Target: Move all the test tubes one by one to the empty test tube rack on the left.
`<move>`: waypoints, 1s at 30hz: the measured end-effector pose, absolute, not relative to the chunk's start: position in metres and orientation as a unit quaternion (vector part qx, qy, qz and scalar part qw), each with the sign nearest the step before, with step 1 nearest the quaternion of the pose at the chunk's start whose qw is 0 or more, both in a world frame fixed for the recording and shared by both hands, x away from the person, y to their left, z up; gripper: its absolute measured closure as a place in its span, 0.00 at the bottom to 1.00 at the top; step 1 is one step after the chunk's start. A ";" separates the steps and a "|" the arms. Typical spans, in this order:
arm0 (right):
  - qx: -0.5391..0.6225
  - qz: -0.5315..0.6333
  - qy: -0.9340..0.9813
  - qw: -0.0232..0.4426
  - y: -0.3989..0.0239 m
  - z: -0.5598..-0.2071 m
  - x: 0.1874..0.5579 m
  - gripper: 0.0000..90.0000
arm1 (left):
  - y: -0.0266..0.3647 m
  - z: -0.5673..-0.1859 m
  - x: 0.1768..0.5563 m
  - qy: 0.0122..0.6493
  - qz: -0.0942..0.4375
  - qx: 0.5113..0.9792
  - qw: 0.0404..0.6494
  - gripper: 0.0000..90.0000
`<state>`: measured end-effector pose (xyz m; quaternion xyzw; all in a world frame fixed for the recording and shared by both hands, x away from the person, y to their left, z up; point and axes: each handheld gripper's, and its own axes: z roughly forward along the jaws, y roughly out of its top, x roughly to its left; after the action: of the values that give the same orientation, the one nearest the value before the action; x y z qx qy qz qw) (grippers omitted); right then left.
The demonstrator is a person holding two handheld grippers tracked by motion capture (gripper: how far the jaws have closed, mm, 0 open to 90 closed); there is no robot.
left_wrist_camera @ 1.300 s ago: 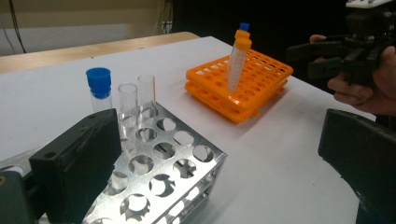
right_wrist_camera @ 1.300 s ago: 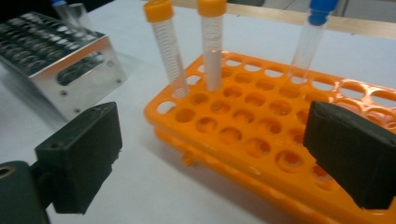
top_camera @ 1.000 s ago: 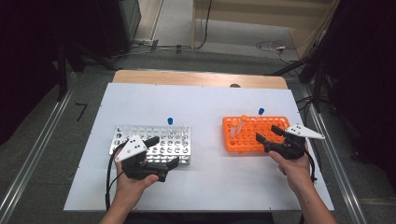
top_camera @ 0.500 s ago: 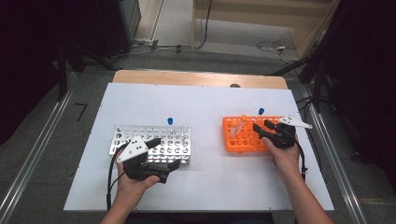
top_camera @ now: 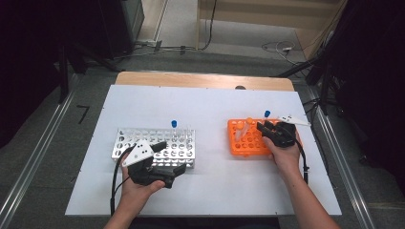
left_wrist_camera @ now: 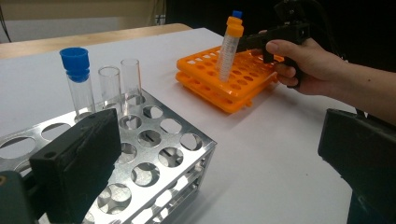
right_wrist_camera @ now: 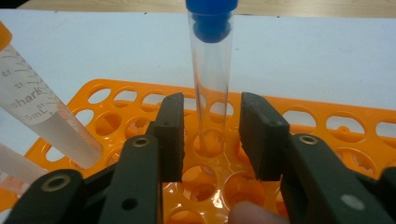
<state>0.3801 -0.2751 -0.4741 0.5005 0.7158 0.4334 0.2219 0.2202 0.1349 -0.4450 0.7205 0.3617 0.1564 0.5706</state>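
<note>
From the high view, your right gripper (top_camera: 265,128) sits over the right half of the orange rack (top_camera: 239,145), near the white table's (top_camera: 210,109) right side. A blue-capped tube (top_camera: 267,114) stands at the rack's far edge, just beyond the jaw tips. At this size it is hard to say whether the jaws touch it. Your left gripper (top_camera: 168,155) lies low at the near edge of the metal rack (top_camera: 143,138), with another blue-capped tube (top_camera: 174,123) upright at that rack's far side.

In the left gripper view, your left gripper's jaws stand wide apart with nothing between them: one black pad hangs over the metal rack's (left_wrist_camera: 159,154) near holes, the other is off to the side above bare table. Behind them stand a blue-capped tube (left_wrist_camera: 79,88) and two open glass tubes (left_wrist_camera: 121,84). Farther off, your right hand (left_wrist_camera: 303,65) holds its gripper level beside an orange-capped tube (left_wrist_camera: 229,46) that leans in the orange rack (left_wrist_camera: 224,88).

In the right gripper view, your right gripper (right_wrist_camera: 211,135) has just been closing. The clear blue-capped tube (right_wrist_camera: 211,70) stands upright in the orange rack (right_wrist_camera: 327,121), between the two pads, but a gap shows on each side, so they do not press it yet. A graduated tube (right_wrist_camera: 42,126) leans at the left.
</note>
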 end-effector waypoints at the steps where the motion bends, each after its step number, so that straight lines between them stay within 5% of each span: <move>1: 0.503 0.431 0.715 0.224 -0.274 -0.474 0.380 0.71 | 0.135 -0.445 0.220 0.362 0.156 0.720 0.571 0.00; 10: 0.503 0.416 0.717 0.244 -0.264 -0.475 0.380 0.83 | 0.134 -0.444 0.218 0.360 0.160 0.719 0.573 0.00; 30: 0.467 0.473 0.700 0.260 -0.281 -0.452 0.360 0.84 | 0.132 -0.445 0.219 0.359 0.156 0.721 0.572 0.00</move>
<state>0.3597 -0.2810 -0.4523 0.4667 0.7002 0.4735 0.2604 0.2194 0.1320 -0.4454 0.7212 0.3585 0.1560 0.5719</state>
